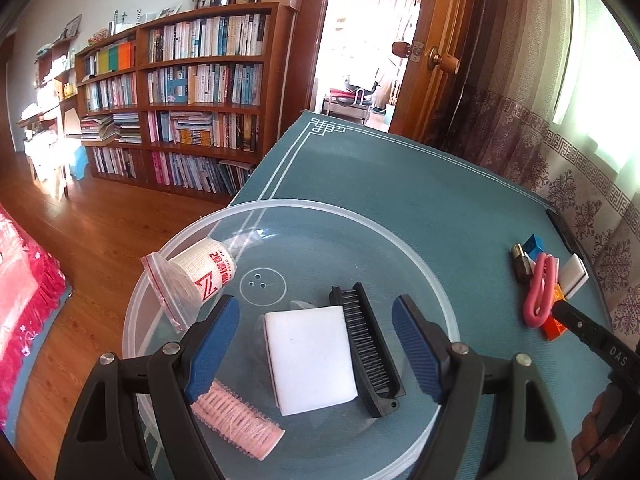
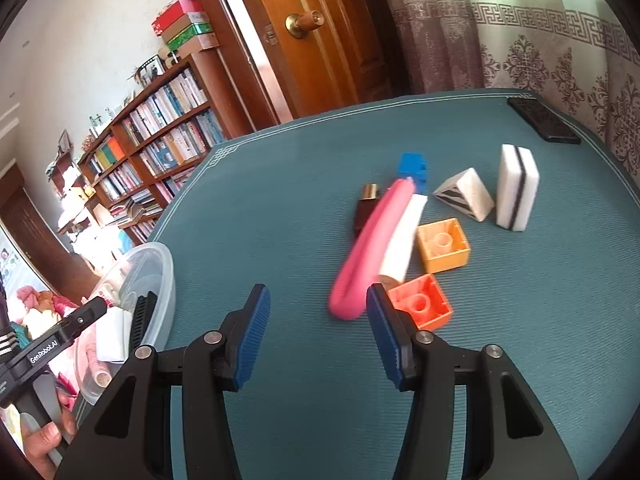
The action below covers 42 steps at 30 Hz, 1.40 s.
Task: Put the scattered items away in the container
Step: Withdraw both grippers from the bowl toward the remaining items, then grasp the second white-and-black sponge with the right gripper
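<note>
Nearest the left wrist camera, the left gripper hangs over the container with its jaws wide and nothing between them. The right gripper is likewise nearest its own camera, jaws wide and empty, low over the surface, which is covered in a teal cloth with a white border line.

The clear round plastic container sits at the near left edge of the surface. In it lie a white sponge block, a black comb touching the sponge's right side, a bagged roll of white bandage with red print leaning on the left wall, and a pink hair roller near the front, partly under the left gripper's finger.

The other items are still scattered on the surface, right of the container. A pink looped foam curler, blurred in the right wrist view, lies just ahead of the right gripper, with a white block along its right side. An upright white sponge with a dark stripe stands furthest right, a triangular striped sponge beside it. Closer in are a yellow-orange toy brick and an orange toy brick, the latter just beside the right jaw. A blue toy brick and a small dark bottle with a gold cap lie behind the curler. A dark flat device rests at the far right edge.
</note>
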Tool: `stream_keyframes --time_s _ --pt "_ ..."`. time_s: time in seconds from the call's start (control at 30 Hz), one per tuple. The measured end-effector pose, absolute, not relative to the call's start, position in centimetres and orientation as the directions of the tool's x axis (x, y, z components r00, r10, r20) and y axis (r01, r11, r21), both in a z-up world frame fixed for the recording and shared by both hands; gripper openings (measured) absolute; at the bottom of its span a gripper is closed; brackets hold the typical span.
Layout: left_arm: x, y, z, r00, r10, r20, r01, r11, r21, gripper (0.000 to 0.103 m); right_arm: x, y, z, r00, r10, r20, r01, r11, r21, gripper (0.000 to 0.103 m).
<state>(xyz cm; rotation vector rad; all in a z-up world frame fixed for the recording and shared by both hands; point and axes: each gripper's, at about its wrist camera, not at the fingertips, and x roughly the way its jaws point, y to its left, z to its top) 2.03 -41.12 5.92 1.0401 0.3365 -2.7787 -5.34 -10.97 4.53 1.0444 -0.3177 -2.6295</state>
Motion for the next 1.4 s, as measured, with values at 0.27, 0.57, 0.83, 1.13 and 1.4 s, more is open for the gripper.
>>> stream_keyframes --time_s 0.27,0.57,0.83,1.13,1.4 --pt "1.2 -37.9 6.3 -0.75 -0.028 -0.66 0.163 -0.976 -0.143 0.082 -5.8 -5.5 4.2 -0.718 -0.252 -0.649 0.087 -0.957 0.276 0.054" --pt "-0.4 -32.1 7.3 -0.76 0.047 -0.649 0.043 -0.992 -0.122 0.082 -6.9 -1.0 3.8 -0.719 -0.191 -0.668 -0.005 -0.96 0.28 0.054" --pt "-2.2 -27.2 8.1 -0.763 0.116 -0.636 -0.056 -0.992 -0.113 0.082 -9.4 1.2 4.0 -0.71 -0.185 -0.68 -0.063 -0.944 0.323 0.064" --pt "-4.6 -22.7 7.7 -0.764 0.172 -0.622 -0.117 -0.985 -0.129 0.082 -12.9 1.0 5.1 -0.739 -0.15 -0.657 -0.086 -0.946 0.313 0.065" --pt "-6.5 -22.2 4.1 -0.714 0.162 -0.681 -0.102 -0.987 -0.127 0.082 -15.7 0.1 2.6 -0.732 -0.016 -0.681 -0.14 -0.975 0.174 0.065"
